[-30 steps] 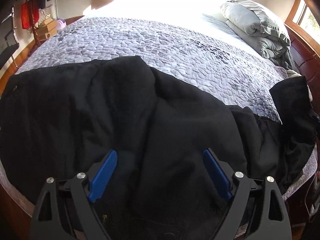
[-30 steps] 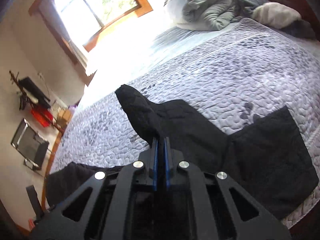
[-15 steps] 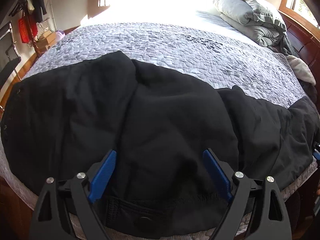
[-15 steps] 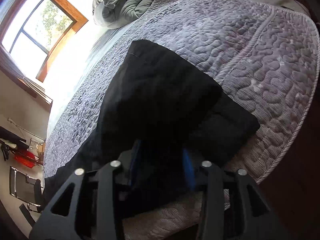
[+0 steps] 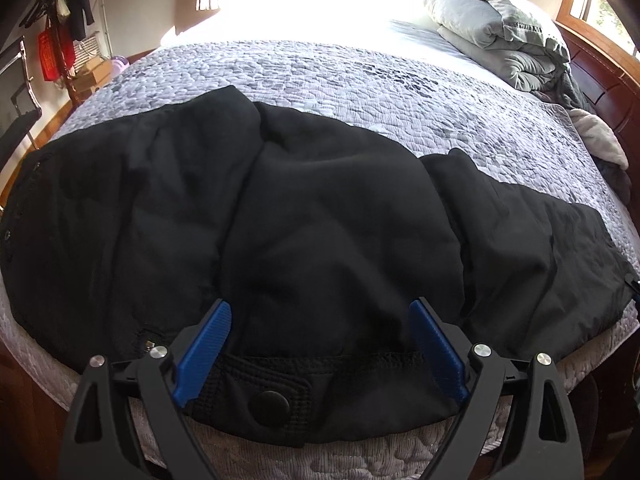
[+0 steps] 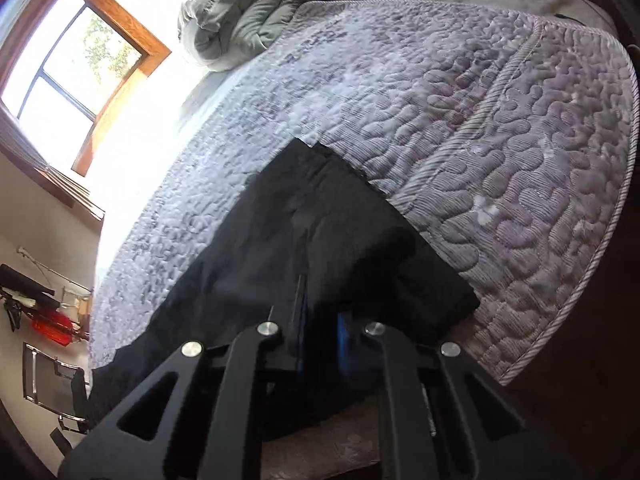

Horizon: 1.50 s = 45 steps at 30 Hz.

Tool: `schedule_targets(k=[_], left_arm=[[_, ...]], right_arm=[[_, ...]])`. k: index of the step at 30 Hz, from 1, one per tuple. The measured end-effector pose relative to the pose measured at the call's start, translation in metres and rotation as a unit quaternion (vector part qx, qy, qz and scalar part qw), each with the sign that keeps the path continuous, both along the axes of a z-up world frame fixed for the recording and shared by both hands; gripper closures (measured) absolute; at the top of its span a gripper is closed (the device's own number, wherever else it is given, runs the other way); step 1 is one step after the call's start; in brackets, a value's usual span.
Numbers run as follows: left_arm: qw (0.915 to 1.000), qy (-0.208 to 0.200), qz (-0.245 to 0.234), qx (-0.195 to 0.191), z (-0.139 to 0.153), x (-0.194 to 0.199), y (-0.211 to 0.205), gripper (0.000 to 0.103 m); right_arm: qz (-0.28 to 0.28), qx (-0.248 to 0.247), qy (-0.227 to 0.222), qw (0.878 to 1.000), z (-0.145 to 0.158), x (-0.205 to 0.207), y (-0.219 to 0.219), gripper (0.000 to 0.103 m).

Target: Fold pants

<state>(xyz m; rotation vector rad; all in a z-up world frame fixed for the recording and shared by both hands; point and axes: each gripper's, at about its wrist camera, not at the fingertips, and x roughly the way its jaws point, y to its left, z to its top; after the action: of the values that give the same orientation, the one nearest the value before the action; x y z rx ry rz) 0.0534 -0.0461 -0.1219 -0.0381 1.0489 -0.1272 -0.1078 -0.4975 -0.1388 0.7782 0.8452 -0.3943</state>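
Note:
The black pants (image 5: 320,220) lie spread along the near edge of the bed, waistband and snap button (image 5: 270,402) nearest me, legs running to the right. My left gripper (image 5: 320,344) is open, its blue fingers (image 5: 204,344) straddling the waistband area just above the cloth. In the right wrist view the leg end of the pants (image 6: 320,240) lies flat on the quilt. My right gripper (image 6: 320,320) hovers at the hem with its blue pads a small gap apart; dark cloth hides the tips, so I cannot tell whether cloth sits between them.
The bed carries a grey pebble-patterned quilt (image 5: 360,80), also in the right wrist view (image 6: 480,120). A folded grey duvet (image 5: 500,48) lies at the headboard end. Wooden bed frame (image 5: 600,60) on the right, a chair and red items (image 5: 52,52) at the left wall.
The right gripper carried the raised pant leg down and laid it flat on the quilt, then its jaws parted and narrowed again. The left gripper stayed open and drew back toward the waistband.

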Motion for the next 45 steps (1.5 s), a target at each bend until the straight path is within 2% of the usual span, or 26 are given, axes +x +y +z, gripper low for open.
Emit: schedule_targets(k=[2,5,10,11,13,14,16,20,24,28,32,34,36,40,43,45], left_arm=[[0.9999,-0.001,-0.005,0.011,-0.002,0.001,-0.007,0.010],[0.9998,-0.004,-0.007,0.018,-0.004,0.001,-0.010,0.009],[1.0000,-0.001,-0.003,-0.005,0.006,0.000,-0.005,0.009],[0.9999,-0.003,0.000,-0.014,0.011,-0.001,-0.004,0.009],[0.9996,-0.006,0.000,-0.029,0.019,-0.002,-0.006,0.009],[0.9994,-0.008,-0.003,-0.035,0.023,-0.002,-0.009,0.009],[0.9990,-0.014,-0.016,-0.040,0.030,-0.002,-0.022,0.009],[0.9982,-0.019,-0.056,-0.014,0.029,0.000,-0.054,0.009],[0.9976,0.001,-0.068,-0.016,0.015,0.009,-0.070,0.009],[0.9977,0.012,-0.061,-0.027,0.009,0.008,-0.068,0.009],[0.9977,0.005,-0.050,-0.045,0.015,0.003,-0.064,0.009],[0.9978,0.006,-0.048,-0.046,0.017,0.001,-0.066,0.009],[0.9974,0.017,-0.047,-0.052,0.017,0.000,-0.069,0.009],[0.9963,0.027,-0.047,-0.066,0.017,-0.009,-0.076,0.009],[0.9965,0.024,-0.059,-0.054,0.015,-0.013,-0.084,0.009],[0.9967,0.027,-0.065,-0.041,0.012,-0.013,-0.088,0.009]], right_arm=[[-0.003,0.004,0.038,0.999,-0.014,0.001,-0.002,0.092],[0.009,-0.020,0.057,0.998,-0.020,-0.001,0.005,0.089],[0.023,-0.046,0.076,0.996,-0.007,0.000,0.016,0.072],[0.027,-0.037,0.070,0.997,-0.007,-0.001,0.017,0.064],[0.029,-0.022,0.062,0.997,-0.008,-0.001,0.017,0.073],[0.028,-0.029,0.069,0.997,-0.008,-0.001,0.018,0.091],[0.030,-0.033,0.074,0.996,-0.009,-0.004,0.019,0.093],[0.033,-0.051,0.102,0.993,-0.013,-0.007,0.023,0.093],[0.040,-0.066,0.115,0.990,-0.022,-0.002,0.025,0.092],[0.045,-0.073,0.115,0.990,-0.019,-0.003,0.026,0.089],[0.046,-0.077,0.118,0.989,-0.007,-0.010,0.038,0.068],[0.059,-0.088,0.126,0.986,-0.001,-0.010,0.051,0.066],[0.069,-0.076,0.129,0.986,0.000,-0.012,0.062,0.062],[0.121,-0.044,0.119,0.985,0.005,-0.014,0.099,0.062],[0.174,-0.048,0.092,0.979,0.018,-0.007,0.134,0.062],[0.207,-0.044,0.053,0.976,0.029,0.002,0.153,0.062]])
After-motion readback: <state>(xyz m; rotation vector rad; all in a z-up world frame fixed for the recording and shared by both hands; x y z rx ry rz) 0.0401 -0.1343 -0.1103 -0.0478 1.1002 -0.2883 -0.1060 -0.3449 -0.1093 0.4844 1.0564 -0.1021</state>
